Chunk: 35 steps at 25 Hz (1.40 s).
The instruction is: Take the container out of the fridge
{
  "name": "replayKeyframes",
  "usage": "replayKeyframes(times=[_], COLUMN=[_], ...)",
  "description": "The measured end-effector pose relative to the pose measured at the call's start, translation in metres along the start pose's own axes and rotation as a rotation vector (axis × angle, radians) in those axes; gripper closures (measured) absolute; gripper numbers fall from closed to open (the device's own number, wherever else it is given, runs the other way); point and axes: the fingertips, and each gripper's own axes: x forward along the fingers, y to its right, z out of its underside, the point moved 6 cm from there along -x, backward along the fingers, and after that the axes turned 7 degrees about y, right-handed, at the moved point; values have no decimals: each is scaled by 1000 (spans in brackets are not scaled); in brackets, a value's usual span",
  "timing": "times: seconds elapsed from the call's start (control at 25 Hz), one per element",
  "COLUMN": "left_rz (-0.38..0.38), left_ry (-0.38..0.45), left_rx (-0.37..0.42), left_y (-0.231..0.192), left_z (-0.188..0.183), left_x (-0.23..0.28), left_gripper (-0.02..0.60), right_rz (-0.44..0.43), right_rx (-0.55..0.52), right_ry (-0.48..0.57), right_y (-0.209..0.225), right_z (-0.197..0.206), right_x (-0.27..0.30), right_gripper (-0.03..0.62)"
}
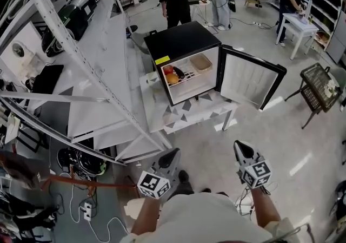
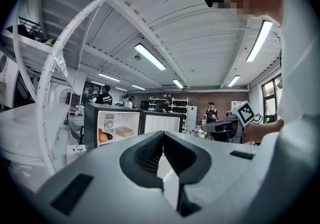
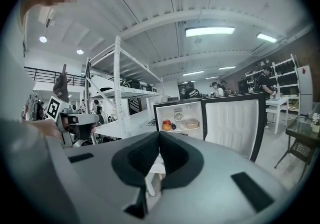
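We see a shallow, pale-tan rectangular container (image 1: 201, 63) upper centre, inside the open fridge (image 1: 178, 39), its long side lying across the opening. Lower down, our left hand-held gripper (image 1: 171, 155) and right hand-held gripper (image 1: 240, 148) are both closed and empty.

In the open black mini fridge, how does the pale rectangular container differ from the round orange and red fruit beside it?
The pale rectangular container is flat, beige and boxy; the round fruit are red and orange balls. In the head view the container lies at the right of the white shelf, nearer the open door; the fruit sit at its left. Both rest on that one shelf inside the black mini fridge.
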Motion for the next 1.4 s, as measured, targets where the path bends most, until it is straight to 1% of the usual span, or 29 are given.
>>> replayKeyframes(times=[0.24, 0.4, 0.48, 0.64, 0.8, 1.08, 1.4], left_rz=[0, 20, 31, 54, 70, 131, 212], left_ry=[-4, 2, 5, 2, 3, 1, 1], left_rx=[-13, -21, -18, 0, -5, -9, -11], left_y=[-17, -31, -40, -61, -87, -129, -180], left_z=[4, 6, 6, 4, 1, -3, -3], left_x=[16, 37, 48, 71, 97, 136, 175], left_gripper=[577, 577, 577, 577, 577, 577, 577], right_rz=[11, 23, 35, 53, 77, 132, 220], right_rx=[-4, 27, 21, 12, 24, 15, 9], right_ry=[2, 0, 0, -6, -10, -25, -28], right_y=[8, 17, 21, 32, 43, 55, 62], right_z=[-4, -7, -8, -13, -16, -23, -25], right_x=[20, 37, 47, 72, 97, 136, 173], right_gripper=[588, 588, 588, 588, 588, 588, 588])
